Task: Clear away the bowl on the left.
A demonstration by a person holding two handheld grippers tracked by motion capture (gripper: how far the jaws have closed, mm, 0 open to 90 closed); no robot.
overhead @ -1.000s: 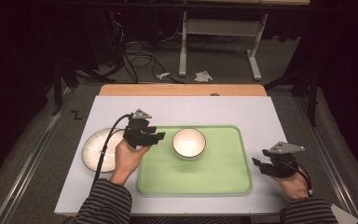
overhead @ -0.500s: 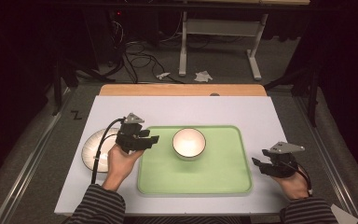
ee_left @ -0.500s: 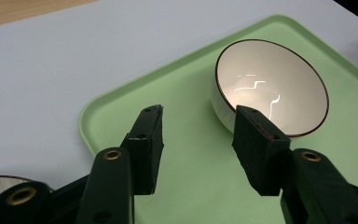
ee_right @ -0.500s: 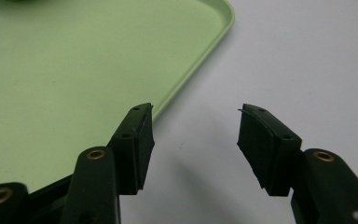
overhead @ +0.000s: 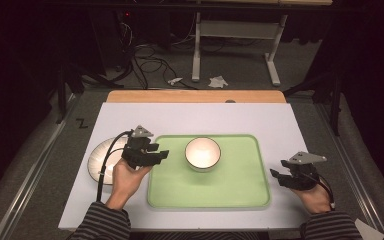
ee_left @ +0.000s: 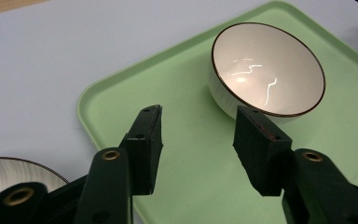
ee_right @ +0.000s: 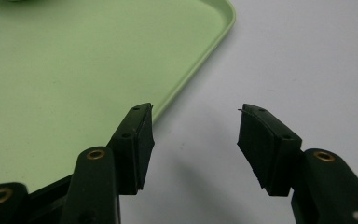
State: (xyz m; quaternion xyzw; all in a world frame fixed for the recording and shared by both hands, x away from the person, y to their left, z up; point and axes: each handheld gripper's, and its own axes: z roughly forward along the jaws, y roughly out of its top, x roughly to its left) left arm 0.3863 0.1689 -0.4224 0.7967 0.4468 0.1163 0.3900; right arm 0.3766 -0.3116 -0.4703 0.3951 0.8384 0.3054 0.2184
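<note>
Jaws apart, just short of bowl (ee_left: 268, 70)

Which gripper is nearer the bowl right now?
Left. The left gripper sits open just left of the bowl on the tray; the right gripper rests off the tray's right edge.

A white bowl (overhead: 203, 153) sits on the green tray (overhead: 230, 190), between the left gripper (overhead: 161, 156) and right gripper (overhead: 276, 175).

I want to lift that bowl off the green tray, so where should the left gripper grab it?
Grip the bowl by its near rim, one jaw inside, one outside. It stands upright and wider than the open left gripper, so approach from the tray's left.
</note>
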